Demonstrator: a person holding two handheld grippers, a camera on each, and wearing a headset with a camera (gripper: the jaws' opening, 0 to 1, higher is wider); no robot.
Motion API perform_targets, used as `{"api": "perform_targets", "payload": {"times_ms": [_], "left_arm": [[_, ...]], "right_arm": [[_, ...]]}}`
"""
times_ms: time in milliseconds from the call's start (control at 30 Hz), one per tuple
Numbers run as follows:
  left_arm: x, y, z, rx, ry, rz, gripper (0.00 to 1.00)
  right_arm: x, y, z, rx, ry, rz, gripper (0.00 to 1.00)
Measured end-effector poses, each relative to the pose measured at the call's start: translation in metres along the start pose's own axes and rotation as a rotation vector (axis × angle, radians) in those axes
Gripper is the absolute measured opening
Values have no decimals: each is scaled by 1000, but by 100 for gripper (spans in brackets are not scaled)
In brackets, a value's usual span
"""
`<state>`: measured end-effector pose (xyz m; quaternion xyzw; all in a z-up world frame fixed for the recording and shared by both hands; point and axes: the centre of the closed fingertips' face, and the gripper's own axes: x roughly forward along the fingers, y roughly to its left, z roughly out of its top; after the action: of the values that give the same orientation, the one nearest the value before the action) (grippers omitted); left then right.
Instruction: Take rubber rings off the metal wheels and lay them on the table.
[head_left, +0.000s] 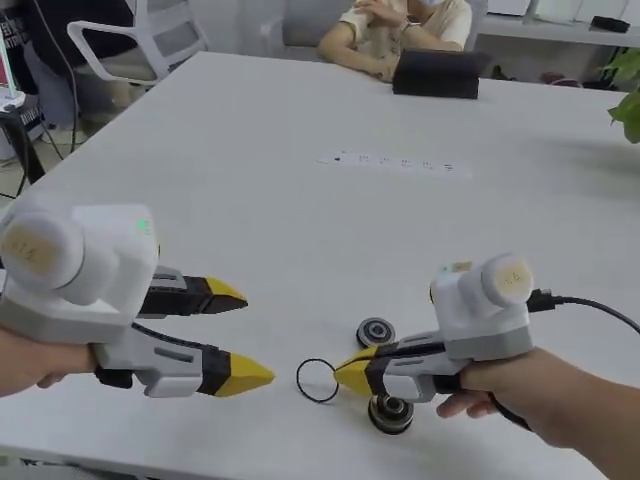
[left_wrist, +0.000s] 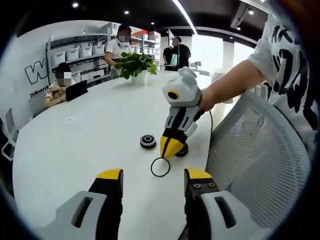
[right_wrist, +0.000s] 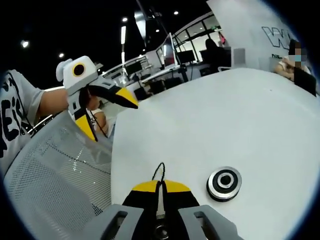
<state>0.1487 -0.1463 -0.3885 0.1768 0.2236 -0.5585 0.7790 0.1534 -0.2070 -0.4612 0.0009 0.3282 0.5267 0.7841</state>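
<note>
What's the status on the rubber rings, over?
Left gripper open, hovering. Right gripper shut on thin black rubber ring over white table. Two round metal wheels nearby.

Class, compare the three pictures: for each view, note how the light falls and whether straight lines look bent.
Head view: soft, even light, only faint shadows on the white table, edges straight. Left gripper view: fisheye curves the table's edge; ceiling lights are small bright spots. Right gripper view: same curving, dark ceiling over a bright tabletop, wheel sharp.
</note>
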Motion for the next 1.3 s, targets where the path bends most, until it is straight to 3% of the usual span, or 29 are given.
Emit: {"api": "perform_targets", "payload": {"times_ms": [400, 900, 1300], "left_arm": [[6, 2, 5, 8, 2, -13, 46], [20, -8, 13, 22, 1, -48, 46], [36, -19, 25, 40, -1, -90, 46]], "right_arm": [[-2, 1, 2, -76, 7, -14, 19], [-28, 8, 12, -110, -48, -25, 25], [-52, 8, 7, -127, -63, -51, 27]]}}
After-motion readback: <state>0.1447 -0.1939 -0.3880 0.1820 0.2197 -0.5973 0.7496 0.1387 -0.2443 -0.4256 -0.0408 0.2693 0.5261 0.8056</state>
